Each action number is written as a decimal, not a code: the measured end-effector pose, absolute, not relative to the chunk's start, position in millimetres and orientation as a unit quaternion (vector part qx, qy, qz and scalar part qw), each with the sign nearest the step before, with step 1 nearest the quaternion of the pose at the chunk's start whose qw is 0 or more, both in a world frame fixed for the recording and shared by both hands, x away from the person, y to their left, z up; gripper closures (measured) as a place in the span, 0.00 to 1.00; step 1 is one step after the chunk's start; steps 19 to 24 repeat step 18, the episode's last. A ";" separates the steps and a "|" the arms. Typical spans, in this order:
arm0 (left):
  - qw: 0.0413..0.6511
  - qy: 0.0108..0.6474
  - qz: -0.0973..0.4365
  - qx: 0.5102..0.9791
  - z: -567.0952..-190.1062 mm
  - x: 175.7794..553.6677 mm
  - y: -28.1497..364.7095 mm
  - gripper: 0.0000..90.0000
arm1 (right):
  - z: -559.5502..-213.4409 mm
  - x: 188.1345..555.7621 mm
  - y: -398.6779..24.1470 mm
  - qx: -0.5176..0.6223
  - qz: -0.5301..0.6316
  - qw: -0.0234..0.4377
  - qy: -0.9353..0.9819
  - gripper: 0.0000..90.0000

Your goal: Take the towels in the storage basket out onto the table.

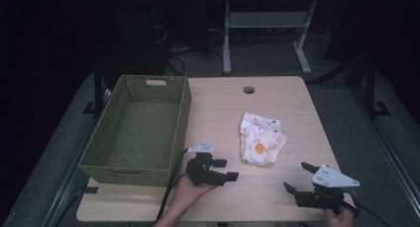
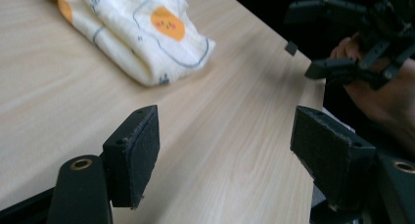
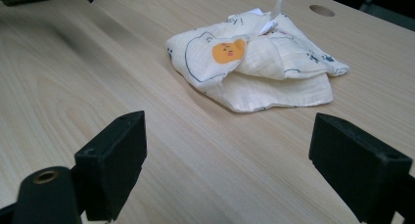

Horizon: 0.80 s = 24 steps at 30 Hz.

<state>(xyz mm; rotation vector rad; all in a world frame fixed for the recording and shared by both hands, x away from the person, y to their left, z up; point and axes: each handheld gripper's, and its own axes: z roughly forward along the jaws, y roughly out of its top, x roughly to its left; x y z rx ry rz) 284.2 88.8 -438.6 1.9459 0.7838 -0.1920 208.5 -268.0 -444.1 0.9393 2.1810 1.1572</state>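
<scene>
Folded cloth [image 1: 261, 139], orange print, writing unreadable, on table [image 1: 218, 103]

counter [image 1: 218, 108]: light wood-grain top, rounded corners, bare across most of its surface
cable hole [image 1: 248, 89]: round, dark, near the far edge of the counter, about mid-width
floor [image 1: 267, 58]: grey carpet, visible beyond the far edge and down both sides
second desk frame [image 1: 265, 26]: pale metal legs and crossbar behind the counter, its top cut off by the frame edge
cables [image 1: 173, 51]: dark tangle on the floor behind the counter, left of the pale legs
stands [image 1: 370, 88]: dark metal uprights with flat feet, flanking the counter left and right
light: counter lit from above, room beyond it dark, far wall not discernible
</scene>
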 end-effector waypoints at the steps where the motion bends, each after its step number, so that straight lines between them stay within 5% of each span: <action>1: 0.493 0.322 -0.077 0.804 -439.8 282.6 90.2 0.30 | -444.3 208.7 -267.7 0.345 0.424 0.247 0.800 0.15; 24: 0.498 0.302 -0.048 0.811 -443.2 253.3 101.2 0.28 | -445.5 210.2 -260.4 0.336 0.421 0.244 0.807 0.15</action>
